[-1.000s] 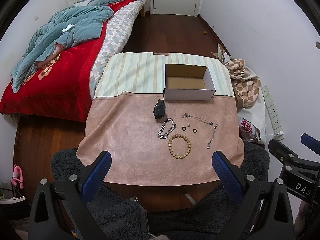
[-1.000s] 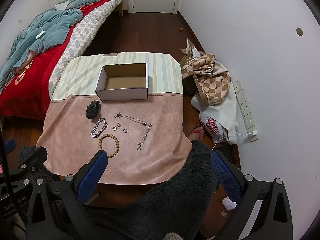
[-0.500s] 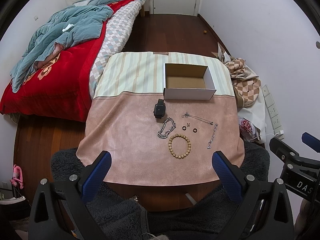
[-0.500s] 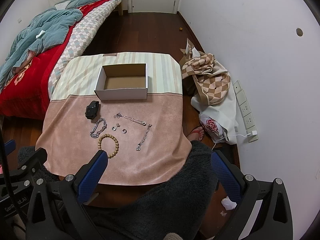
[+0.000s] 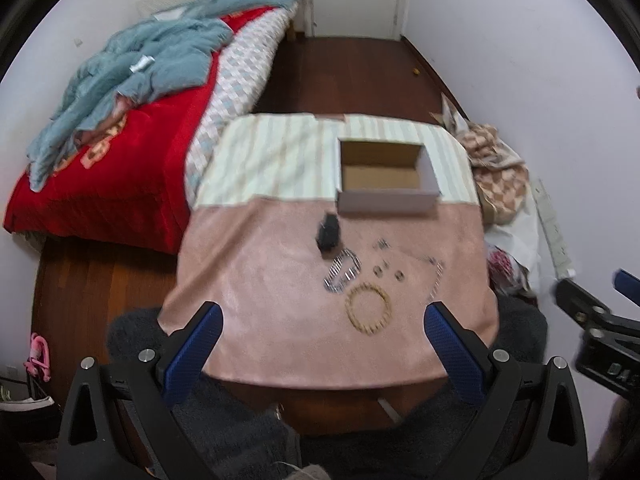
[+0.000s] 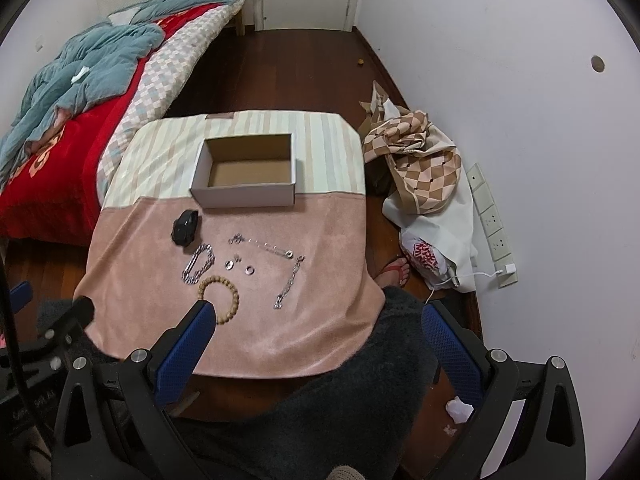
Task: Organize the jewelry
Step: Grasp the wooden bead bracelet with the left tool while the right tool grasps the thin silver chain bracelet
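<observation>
An open, empty cardboard box (image 6: 246,176) (image 5: 386,178) stands at the back of a small cloth-covered table (image 6: 320,320). In front of it lie a black watch (image 6: 185,227) (image 5: 329,234), a silver chain bracelet (image 6: 199,264) (image 5: 341,271), a wooden bead bracelet (image 6: 228,300) (image 5: 369,309), two small rings (image 6: 240,268), a thin chain (image 6: 264,244) and another silver chain (image 6: 290,282). My left gripper (image 5: 320,328) and right gripper (image 6: 318,328) are both open and empty, held above the table's near edge.
A bed (image 6: 60,100) with a red cover and blue quilt stands left of the table. A checkered bag (image 6: 420,164) and a white plastic bag (image 6: 432,256) lie on the floor at the right, by a power strip (image 6: 490,220). Dark fleece (image 6: 320,420) lies below.
Both grippers have moved forward toward the table, so the jewelry sits lower and closer in both views. The left wrist view is blurred by motion. Both stay open.
</observation>
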{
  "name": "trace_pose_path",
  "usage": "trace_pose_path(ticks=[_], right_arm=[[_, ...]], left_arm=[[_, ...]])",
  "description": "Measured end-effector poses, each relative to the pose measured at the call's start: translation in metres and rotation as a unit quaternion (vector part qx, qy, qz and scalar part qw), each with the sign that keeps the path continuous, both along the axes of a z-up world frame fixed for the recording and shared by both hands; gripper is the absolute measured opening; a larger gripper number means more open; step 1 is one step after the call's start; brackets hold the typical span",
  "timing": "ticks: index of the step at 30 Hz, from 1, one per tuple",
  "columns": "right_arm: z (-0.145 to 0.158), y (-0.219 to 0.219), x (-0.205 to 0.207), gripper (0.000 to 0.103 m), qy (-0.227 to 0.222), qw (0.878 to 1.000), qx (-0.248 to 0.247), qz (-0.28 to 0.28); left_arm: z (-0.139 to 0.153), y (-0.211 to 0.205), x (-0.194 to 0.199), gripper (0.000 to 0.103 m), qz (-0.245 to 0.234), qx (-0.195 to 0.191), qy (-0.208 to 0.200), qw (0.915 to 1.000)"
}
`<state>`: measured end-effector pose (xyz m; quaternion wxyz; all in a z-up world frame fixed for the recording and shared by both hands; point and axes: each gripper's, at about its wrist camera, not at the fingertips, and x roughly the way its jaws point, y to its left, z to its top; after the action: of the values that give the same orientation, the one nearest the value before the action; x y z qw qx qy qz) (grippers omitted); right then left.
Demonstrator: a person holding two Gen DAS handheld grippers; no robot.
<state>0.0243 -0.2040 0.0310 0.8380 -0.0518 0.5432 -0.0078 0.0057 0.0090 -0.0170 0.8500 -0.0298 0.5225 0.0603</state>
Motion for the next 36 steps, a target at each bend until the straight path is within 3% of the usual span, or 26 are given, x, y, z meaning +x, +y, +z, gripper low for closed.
trace_pose_path(ticks=[4, 9, 16, 18, 20, 22, 24, 26, 29, 31, 33, 34, 35, 36], right_arm=[[-0.008, -0.01, 0.025, 0.103, -0.01, 1.0, 0.004, -0.025], [-0.048, -0.017, 0.059, 0.103, 0.009, 0.999, 0.0, -0.045], [-0.159, -0.019, 0.085, 0.102, 0.099, 0.993, 0.016, -0.057], [-0.187, -0.019, 0.083, 0.099, 0.119, 0.991, 0.025, -0.056], [-0.212, -0.019, 0.078, 0.089, 0.137, 0.988, 0.033, -0.056], [-0.232, -0.022, 0.071, 0.085, 0.147, 0.986, 0.053, -0.06], [-0.245, -0.024, 0.065, 0.085, 0.154, 0.984, 0.058, -0.066], [-0.251, -0.026, 0.061, 0.083, 0.157, 0.983, 0.063, -0.068], [-0.256, -0.028, 0.058, 0.082, 0.155, 0.983, 0.07, -0.068], [-0.257, -0.029, 0.057, 0.082, 0.153, 0.983, 0.073, -0.07], [-0.257, -0.033, 0.059, 0.082, 0.151, 0.983, 0.08, -0.072], [-0.257, -0.034, 0.06, 0.082, 0.151, 0.982, 0.083, -0.074], [-0.257, -0.036, 0.061, 0.081, 0.15, 0.982, 0.087, -0.074], [-0.257, -0.036, 0.063, 0.081, 0.149, 0.982, 0.09, -0.074]], left_arm=[[-0.003, 0.016, 0.026, 0.103, 0.024, 0.027, -0.019, 0.9991], [-0.04, 0.026, 0.059, 0.103, 0.036, 0.051, -0.001, 0.998], [-0.127, 0.018, 0.072, 0.103, 0.017, 0.058, 0.094, 0.9937], [-0.155, 0.013, 0.069, 0.102, 0.008, 0.058, 0.125, 0.9905], [-0.181, 0.006, 0.067, 0.102, -0.006, 0.058, 0.155, 0.9862], [-0.199, 0.0, 0.066, 0.1, -0.014, 0.034, 0.17, 0.9848], [-0.212, -0.008, 0.069, 0.094, -0.022, 0.017, 0.179, 0.9834], [-0.222, -0.016, 0.073, 0.079, -0.033, 0.015, 0.186, 0.9819], [-0.232, -0.025, 0.077, 0.07, -0.046, 0.016, 0.193, 0.9801], [-0.229, -0.028, 0.079, 0.062, -0.051, 0.011, 0.173, 0.9835], [-0.225, -0.033, 0.082, 0.044, -0.066, 0.002, 0.161, 0.9848], [-0.222, -0.035, 0.083, 0.017, -0.073, -0.002, 0.155, 0.9852], [-0.22, -0.036, 0.083, 0.007, -0.077, 0.0, 0.156, 0.9848], [-0.219, -0.036, 0.083, 0.007, -0.077, 0.003, 0.156, 0.9847]])
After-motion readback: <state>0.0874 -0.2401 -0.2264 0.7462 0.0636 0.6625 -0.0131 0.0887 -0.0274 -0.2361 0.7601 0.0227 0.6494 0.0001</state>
